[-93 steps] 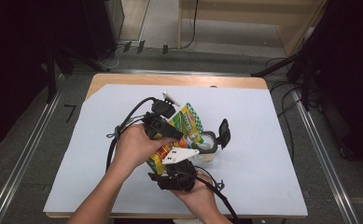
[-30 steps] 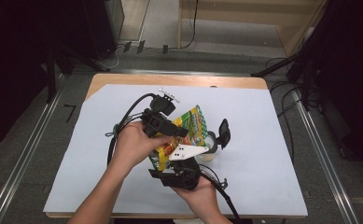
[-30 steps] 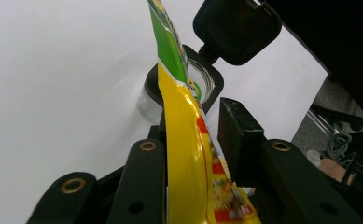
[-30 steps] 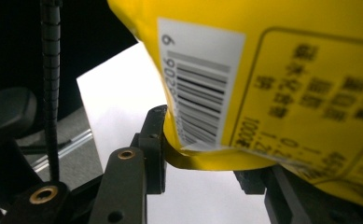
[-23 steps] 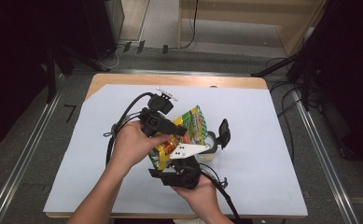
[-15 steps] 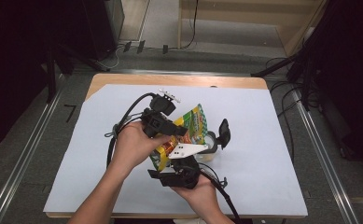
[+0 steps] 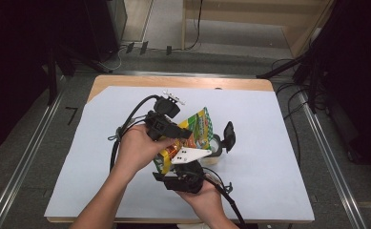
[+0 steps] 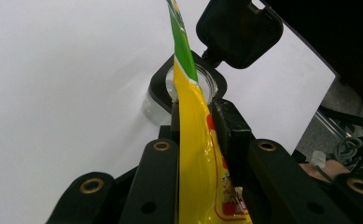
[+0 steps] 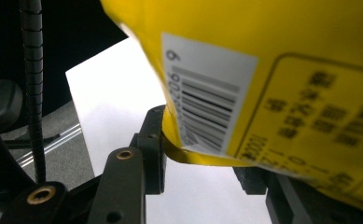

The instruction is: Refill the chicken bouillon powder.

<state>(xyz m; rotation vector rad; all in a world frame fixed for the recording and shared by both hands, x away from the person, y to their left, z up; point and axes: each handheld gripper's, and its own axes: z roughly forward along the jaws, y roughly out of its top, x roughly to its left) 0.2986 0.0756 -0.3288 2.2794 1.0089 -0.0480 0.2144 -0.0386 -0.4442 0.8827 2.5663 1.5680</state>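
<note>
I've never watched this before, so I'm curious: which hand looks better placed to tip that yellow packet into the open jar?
Probably the left. The left gripper already pinches the yellow packet upright, its green top edge right over the jar, whose lid is flipped open. The right gripper sits at the packet's bottom corner, so it suits steadying.
</note>
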